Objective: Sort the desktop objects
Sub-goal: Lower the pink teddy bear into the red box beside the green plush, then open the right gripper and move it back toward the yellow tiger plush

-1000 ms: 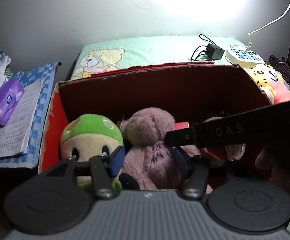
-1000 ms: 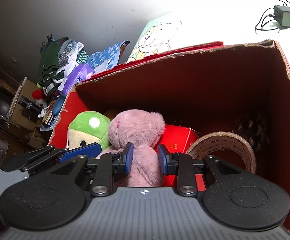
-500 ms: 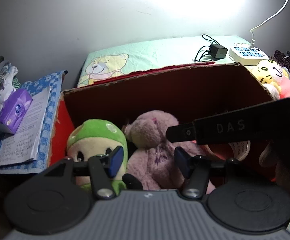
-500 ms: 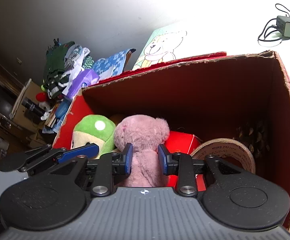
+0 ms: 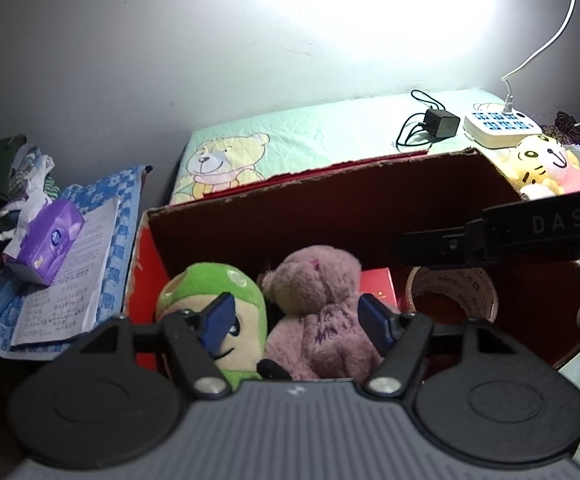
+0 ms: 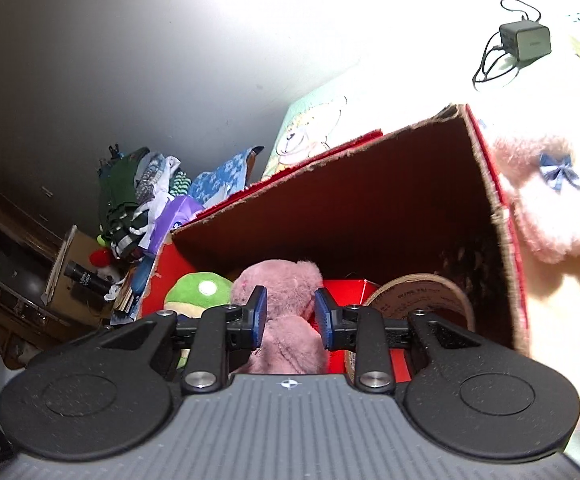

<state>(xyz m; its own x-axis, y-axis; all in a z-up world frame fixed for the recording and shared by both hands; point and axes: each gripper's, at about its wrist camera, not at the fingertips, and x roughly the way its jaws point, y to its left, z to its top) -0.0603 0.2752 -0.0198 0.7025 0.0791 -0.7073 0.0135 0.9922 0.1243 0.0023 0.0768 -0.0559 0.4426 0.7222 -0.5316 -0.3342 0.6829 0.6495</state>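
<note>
So the left gripper [image 5: 296,322] just let go: its jaws are opening, leaving the pink teddy bear [image 5: 318,304] sitting in the cardboard box [image 5: 330,208]. Right gripper [image 6: 290,318] is closing, nothing gripped.

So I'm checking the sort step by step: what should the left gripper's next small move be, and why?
Probably ease the left gripper up and back out of the red cardboard box. Its jaws are opening, and the purple plush bear sits in the box beside the green plush toy, no pad pressing it, so it looks placed. Other toys, like the yellow plush, wait outside.
</note>
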